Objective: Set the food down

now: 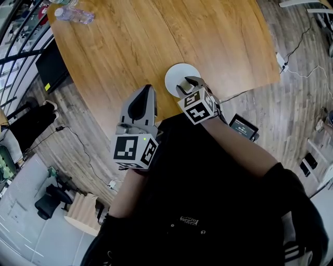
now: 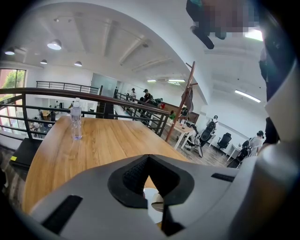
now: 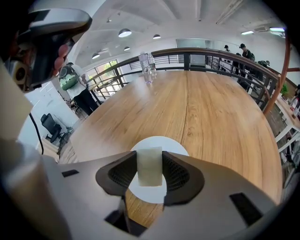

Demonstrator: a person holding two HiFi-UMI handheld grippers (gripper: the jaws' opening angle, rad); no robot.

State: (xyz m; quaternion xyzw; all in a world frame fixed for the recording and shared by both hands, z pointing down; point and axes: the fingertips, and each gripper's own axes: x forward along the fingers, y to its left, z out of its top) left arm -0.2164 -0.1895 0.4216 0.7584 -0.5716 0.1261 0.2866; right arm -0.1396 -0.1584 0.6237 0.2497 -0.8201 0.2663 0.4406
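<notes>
A pale, rectangular piece of food (image 3: pixel 149 166) stands upright between my right gripper's (image 3: pixel 149 169) pads, which are shut on it. It hangs just above a round white plate (image 3: pixel 173 145) on the wooden table (image 3: pixel 206 108). In the head view the right gripper (image 1: pixel 188 83) reaches over the near side of the plate (image 1: pixel 177 72), and the food is hidden by the jaws. My left gripper (image 1: pixel 147 89) hovers left of the plate above the table's near edge, jaws shut with nothing in them. In the left gripper view its jaws (image 2: pixel 149 160) meet at the tips, and the plate (image 2: pixel 151 206) shows below them.
A clear water bottle (image 1: pixel 75 14) lies at the table's far left corner. The table's curved near edge (image 1: pixel 112 132) runs beneath the left gripper. On the floor to the right are a black device (image 1: pixel 243 126) and cables. A railing (image 3: pixel 225 51) runs behind the table.
</notes>
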